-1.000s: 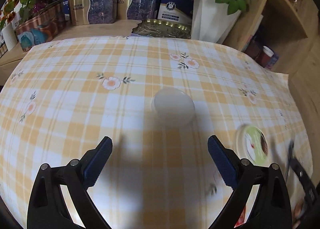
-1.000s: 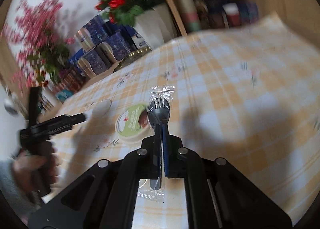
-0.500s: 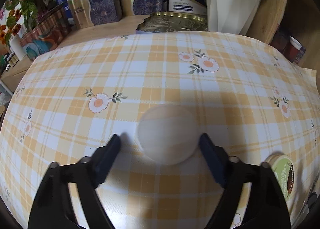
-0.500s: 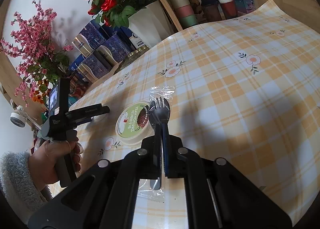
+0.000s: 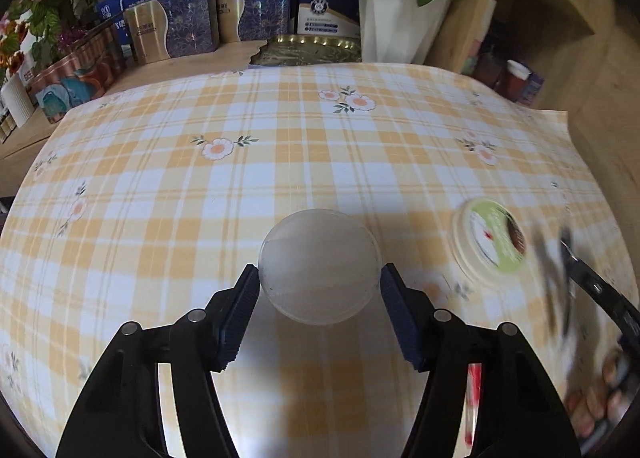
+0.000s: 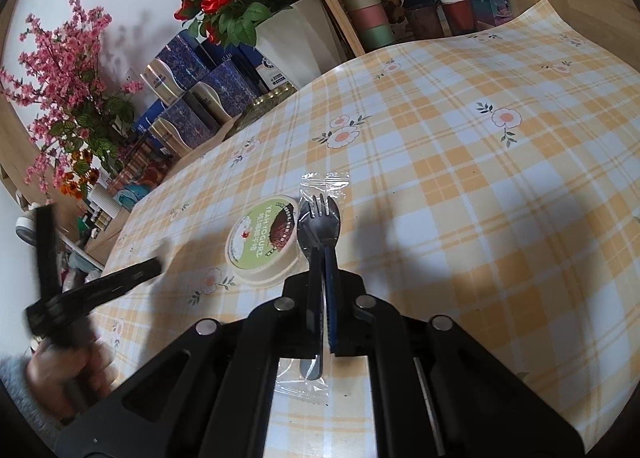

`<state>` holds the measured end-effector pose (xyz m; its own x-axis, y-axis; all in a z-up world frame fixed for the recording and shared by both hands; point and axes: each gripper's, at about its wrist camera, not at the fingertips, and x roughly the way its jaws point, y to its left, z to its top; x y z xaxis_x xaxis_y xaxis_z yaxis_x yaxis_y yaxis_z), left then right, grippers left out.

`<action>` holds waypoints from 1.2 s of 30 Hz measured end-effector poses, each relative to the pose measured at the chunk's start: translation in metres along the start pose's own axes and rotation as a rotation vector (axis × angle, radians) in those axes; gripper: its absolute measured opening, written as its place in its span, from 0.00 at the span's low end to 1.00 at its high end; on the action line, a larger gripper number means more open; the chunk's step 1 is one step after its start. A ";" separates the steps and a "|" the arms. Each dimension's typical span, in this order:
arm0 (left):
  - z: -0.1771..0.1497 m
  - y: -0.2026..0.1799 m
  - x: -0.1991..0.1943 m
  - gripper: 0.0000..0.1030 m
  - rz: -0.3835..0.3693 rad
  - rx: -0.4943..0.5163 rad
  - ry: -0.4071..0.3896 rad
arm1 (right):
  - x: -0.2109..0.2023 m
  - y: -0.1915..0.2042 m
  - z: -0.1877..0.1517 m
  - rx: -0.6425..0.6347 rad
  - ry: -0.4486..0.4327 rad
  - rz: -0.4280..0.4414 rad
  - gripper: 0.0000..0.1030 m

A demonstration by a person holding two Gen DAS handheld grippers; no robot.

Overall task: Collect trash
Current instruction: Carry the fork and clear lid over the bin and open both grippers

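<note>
A round translucent plastic lid [image 5: 320,258] sits between the tips of my left gripper [image 5: 320,280]. Its jaws are closing, and both blue pads [image 5: 244,310] touch the lid's rim. To the right, a yogurt cup with a green label [image 5: 492,242] rests on the checked tablecloth [image 5: 280,162]. My right gripper [image 6: 324,258] is shut on a black spork in a clear wrapper [image 6: 320,218], just right of the yogurt cup [image 6: 262,246]. In the right wrist view the left gripper [image 6: 100,290] is a blur at the left, and the lid is hidden.
Along the table's far edge stand blue and gold boxes [image 5: 180,26], a gold tin [image 5: 312,52] and a white vase of red flowers [image 5: 396,22]. A wooden shelf with cups [image 6: 372,18] stands at the right. A hand [image 6: 68,370] holds the left gripper.
The left jaws have narrowed from wide apart onto the lid's sides. The left wrist view first moved in over the lid, then pulled back. The right gripper and spork have not moved.
</note>
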<state>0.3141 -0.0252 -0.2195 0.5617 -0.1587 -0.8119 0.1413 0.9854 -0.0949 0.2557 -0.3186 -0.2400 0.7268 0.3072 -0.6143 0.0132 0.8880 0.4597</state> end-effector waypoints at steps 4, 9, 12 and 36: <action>-0.027 0.001 -0.045 0.59 -0.037 0.008 -0.041 | -0.010 0.009 0.000 -0.061 -0.011 -0.026 0.06; -0.061 -0.007 -0.103 0.59 -0.079 0.085 -0.100 | -0.045 0.027 -0.013 -0.099 -0.028 0.009 0.06; -0.083 -0.005 -0.133 0.59 -0.109 0.068 -0.122 | -0.070 0.037 -0.025 -0.108 -0.043 0.031 0.06; -0.220 -0.016 -0.224 0.59 -0.154 0.042 -0.188 | -0.146 0.094 -0.203 -0.275 0.161 0.103 0.06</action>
<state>0.0063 0.0086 -0.1628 0.6722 -0.3191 -0.6681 0.2684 0.9460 -0.1818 0.0119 -0.2108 -0.2376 0.5969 0.4304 -0.6771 -0.2565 0.9020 0.3472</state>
